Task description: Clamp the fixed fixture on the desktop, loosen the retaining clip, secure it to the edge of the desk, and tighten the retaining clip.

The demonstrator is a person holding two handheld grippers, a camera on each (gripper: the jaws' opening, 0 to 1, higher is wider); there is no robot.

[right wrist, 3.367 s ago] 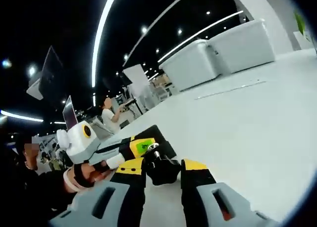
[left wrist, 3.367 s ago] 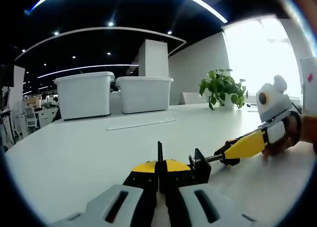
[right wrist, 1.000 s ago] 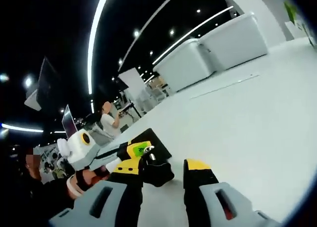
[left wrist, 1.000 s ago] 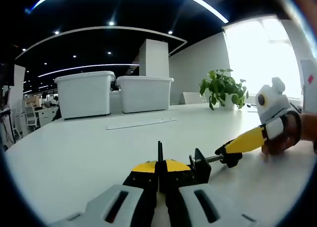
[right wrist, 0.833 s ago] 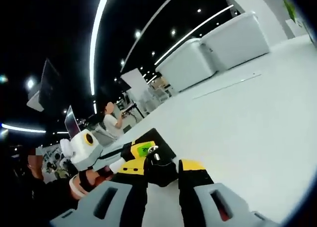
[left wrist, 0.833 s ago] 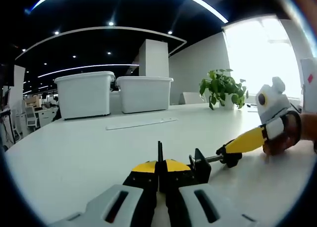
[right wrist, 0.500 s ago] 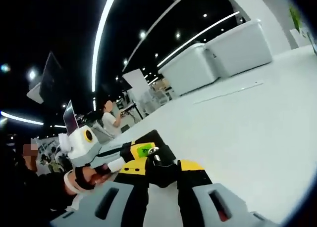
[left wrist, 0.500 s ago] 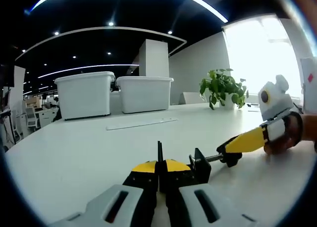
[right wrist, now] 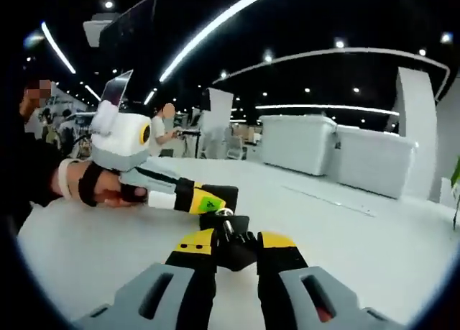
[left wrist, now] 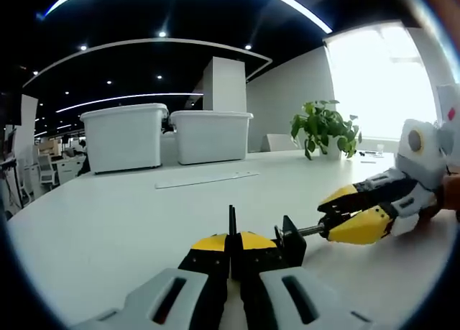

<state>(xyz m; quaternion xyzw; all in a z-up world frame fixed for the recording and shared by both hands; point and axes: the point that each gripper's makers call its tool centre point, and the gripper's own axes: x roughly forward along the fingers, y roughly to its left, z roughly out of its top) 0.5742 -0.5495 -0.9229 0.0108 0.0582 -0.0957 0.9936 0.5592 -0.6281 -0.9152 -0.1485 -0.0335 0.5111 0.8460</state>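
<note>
Now the fixture [left wrist: 231, 233], a small black clamp, stands on the white desktop [left wrist: 108, 229], pinched between the left gripper [left wrist: 231, 245] fingers. Its screw knob [right wrist: 233, 245] sits clenched between the right gripper [right wrist: 235, 245] fingers. Judgement: steady the body, turn the knob slowly to loosen, avoid tipping. A green mark [right wrist: 213, 205] beyond the right fingers is unreadable.

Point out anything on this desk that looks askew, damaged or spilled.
Nothing stands out. The black clamp is held between the left gripper and the right gripper, which pinches its screw knob. The white bins stand upright on the desk.
</note>
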